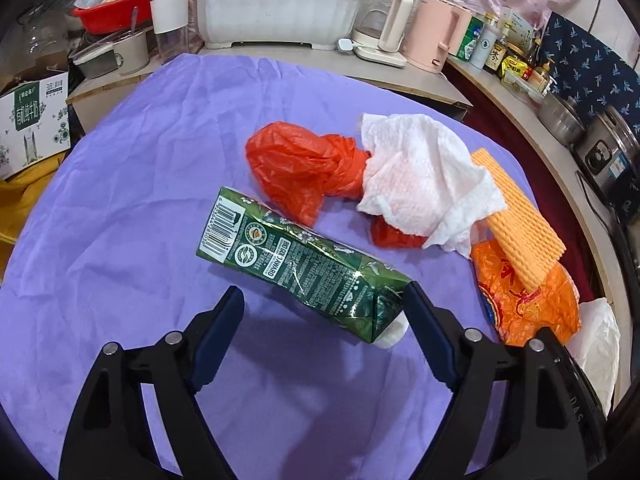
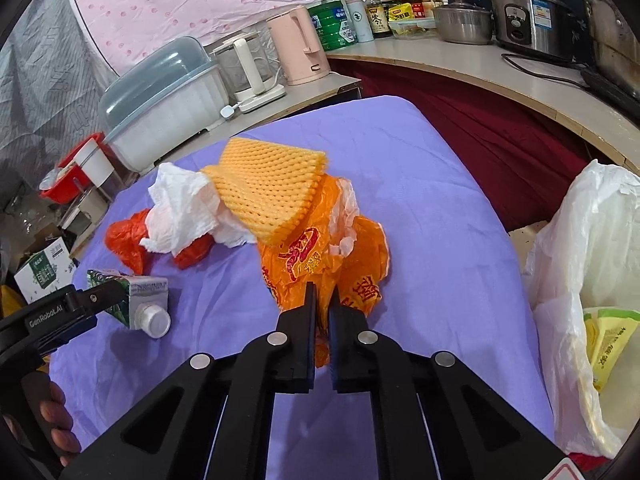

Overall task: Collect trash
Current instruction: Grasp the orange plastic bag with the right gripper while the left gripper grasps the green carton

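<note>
The left gripper is wide apart around the cap end of a green shiny milk carton that lies on the purple cloth surface. White letters on the carton say "AWARD". The right gripper is pinched tight on a crinkly orange plastic bag with red writing. The left gripper's side reads "GenRobot.AI".

Carton lying on cloth, knotted bag behind it, tissue right of bag
</note>
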